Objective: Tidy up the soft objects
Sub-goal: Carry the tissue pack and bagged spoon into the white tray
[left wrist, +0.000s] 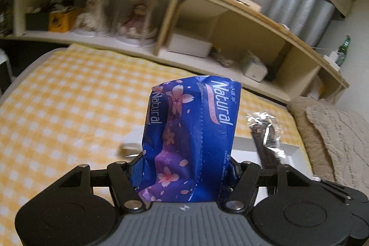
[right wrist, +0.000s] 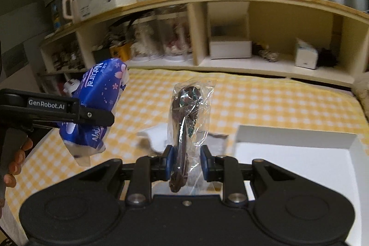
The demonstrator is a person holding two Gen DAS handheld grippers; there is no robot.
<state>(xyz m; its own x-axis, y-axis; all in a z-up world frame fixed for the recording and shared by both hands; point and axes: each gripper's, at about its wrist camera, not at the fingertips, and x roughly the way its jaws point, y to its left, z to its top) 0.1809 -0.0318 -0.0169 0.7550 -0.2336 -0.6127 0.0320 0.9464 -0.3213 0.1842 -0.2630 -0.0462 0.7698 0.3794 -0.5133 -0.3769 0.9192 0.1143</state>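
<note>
Our left gripper [left wrist: 184,174] has its jaws clamped on the blue tissue pack [left wrist: 191,137], held up above the yellow checked bed [left wrist: 57,96]. Our right gripper [right wrist: 186,164] pinches a clear-wrapped dark item [right wrist: 188,117] in narrow jaws, just left of the white box [right wrist: 297,153] on the bed.

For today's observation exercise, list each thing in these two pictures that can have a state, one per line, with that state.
Left gripper: shut on the blue tissue pack.
Blue tissue pack: crumpled, held upright off the bed.
Right gripper: shut on the clear bag.
Clear bag: holds something dark, held upright off the bed.
White box: open, lying on the checked bedcover.
</note>
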